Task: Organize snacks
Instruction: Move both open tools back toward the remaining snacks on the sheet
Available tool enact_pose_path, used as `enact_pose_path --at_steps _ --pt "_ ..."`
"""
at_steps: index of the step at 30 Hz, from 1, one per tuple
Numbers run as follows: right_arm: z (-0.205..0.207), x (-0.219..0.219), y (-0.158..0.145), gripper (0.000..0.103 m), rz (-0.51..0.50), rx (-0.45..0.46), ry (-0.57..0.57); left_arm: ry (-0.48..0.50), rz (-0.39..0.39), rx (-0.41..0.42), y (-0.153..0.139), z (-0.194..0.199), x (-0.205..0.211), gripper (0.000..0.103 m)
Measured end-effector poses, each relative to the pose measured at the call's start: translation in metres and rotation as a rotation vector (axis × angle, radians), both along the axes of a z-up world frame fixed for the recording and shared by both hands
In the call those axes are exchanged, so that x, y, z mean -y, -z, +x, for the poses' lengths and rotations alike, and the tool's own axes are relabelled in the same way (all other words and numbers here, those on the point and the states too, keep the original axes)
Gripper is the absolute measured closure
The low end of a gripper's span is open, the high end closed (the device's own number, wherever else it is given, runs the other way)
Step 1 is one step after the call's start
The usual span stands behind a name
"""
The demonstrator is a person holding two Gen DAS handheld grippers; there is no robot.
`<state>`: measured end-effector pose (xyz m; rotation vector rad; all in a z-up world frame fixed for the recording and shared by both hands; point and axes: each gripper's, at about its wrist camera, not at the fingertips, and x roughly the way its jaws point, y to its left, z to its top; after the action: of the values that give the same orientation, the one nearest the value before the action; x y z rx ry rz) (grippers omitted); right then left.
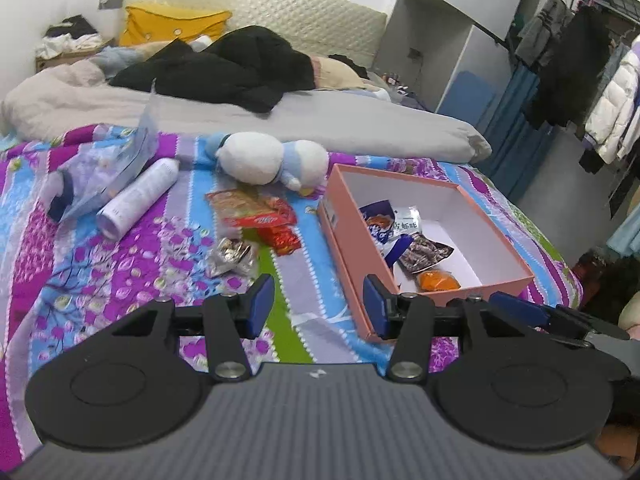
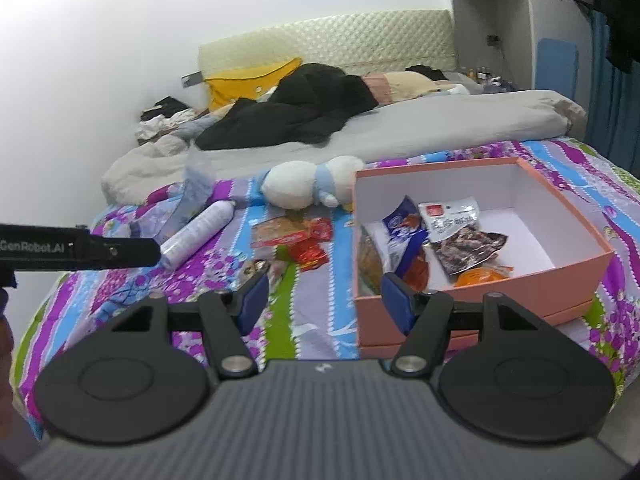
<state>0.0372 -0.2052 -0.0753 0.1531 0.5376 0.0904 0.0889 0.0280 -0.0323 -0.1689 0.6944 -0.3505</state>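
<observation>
A pink box [image 1: 344, 248] [image 2: 480, 294] lies open on the patterned bedspread and holds several snack packets: a blue one [image 1: 380, 220] [image 2: 402, 220], a dark one [image 1: 426, 254] [image 2: 468, 250] and an orange one [image 1: 438, 280] [image 2: 480, 276]. Left of the box, red packets [image 1: 256, 212] [image 2: 288, 232] and a silver packet [image 1: 232, 258] lie loose. My left gripper [image 1: 318, 306] hovers open and empty near the box's front left corner. My right gripper [image 2: 325, 304] is open and empty just before the box's front wall.
A white bottle [image 1: 138, 198] [image 2: 200, 232], a clear plastic bag [image 1: 100, 172] and a white-and-blue plush toy [image 1: 272, 158] [image 2: 304, 186] lie beyond the loose snacks. A grey duvet and black clothes cover the far bed. Clothes hang on a rack [image 1: 580, 60] at right.
</observation>
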Motion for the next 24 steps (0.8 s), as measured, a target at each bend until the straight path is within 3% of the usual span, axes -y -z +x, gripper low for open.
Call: enact_pose_path --at_steps 9,17,24 --pt "-0.008 -0.03 0.007 0.038 -0.029 0.005 -0.061 -0.058 -0.02 -0.041 0.023 -0.009 -0.028 0.048" --pt "-0.005 -0.042 0.02 0.038 -0.039 -0.005 -0.044 -0.082 -0.025 -0.064 0.046 0.0 -0.053 0.048" --pt "0.012 -0.055 0.034 0.038 -0.125 -0.033 -0.069 -0.142 -0.067 -0.06 0.067 0.011 -0.077 0.043"
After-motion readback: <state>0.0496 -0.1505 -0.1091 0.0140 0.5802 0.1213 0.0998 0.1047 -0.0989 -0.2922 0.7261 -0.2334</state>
